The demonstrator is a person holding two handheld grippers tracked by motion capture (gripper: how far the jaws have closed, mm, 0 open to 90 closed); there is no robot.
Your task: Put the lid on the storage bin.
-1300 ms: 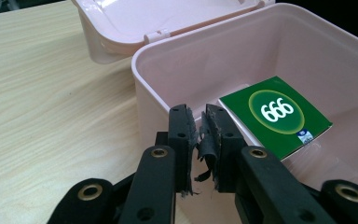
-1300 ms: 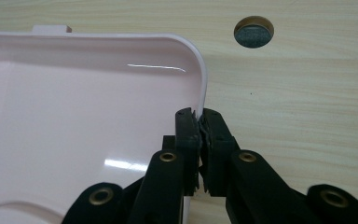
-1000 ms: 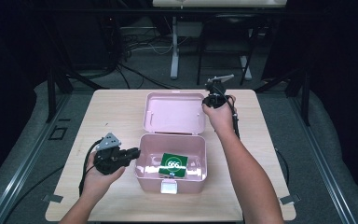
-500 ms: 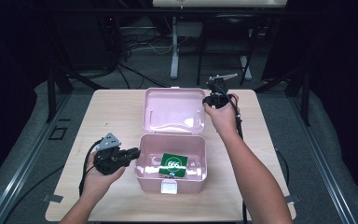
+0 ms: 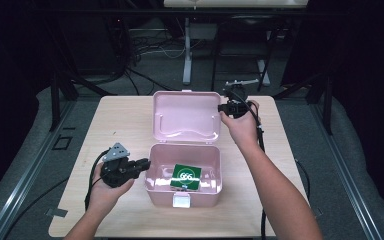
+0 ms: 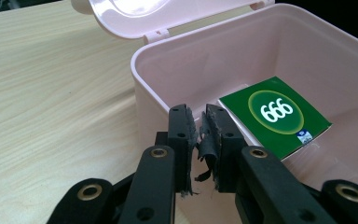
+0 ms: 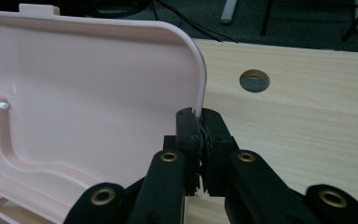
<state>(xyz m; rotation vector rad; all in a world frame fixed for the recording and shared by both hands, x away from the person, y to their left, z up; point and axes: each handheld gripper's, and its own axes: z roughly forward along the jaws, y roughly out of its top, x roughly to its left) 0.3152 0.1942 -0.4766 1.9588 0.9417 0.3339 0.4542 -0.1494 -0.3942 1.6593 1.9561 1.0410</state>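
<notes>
Pinching the edge of the pink lid [image 7: 93,107], my right tongs [image 7: 200,123] are shut tight on its thin side rim. From above, my right hand [image 5: 240,125] is at the far right corner of the open lid, and the lid stands up and leans back from the box.

My left tongs [image 6: 200,126] are closed too. Their torn black pads sit close together at the near wall of the pink box [image 6: 168,84], right at its rim. I cannot tell if the wall is caught between them or if they just press against it. From above, my left hand [image 5: 111,176] holds those tongs against the left side of the box.

The box sits in the middle of the bench [image 5: 120,125], close to my side, with its lid open. A small white latch [image 5: 182,200] is on the front wall of the box. Inside, flat on the bottom, lies a green card [image 6: 275,116] with white numbers in a circle.

Past the lid, the bench has a round hole [image 7: 254,80] in its wood top. A black cable [image 5: 92,180] runs from my left tongs down to the bench edge.
</notes>
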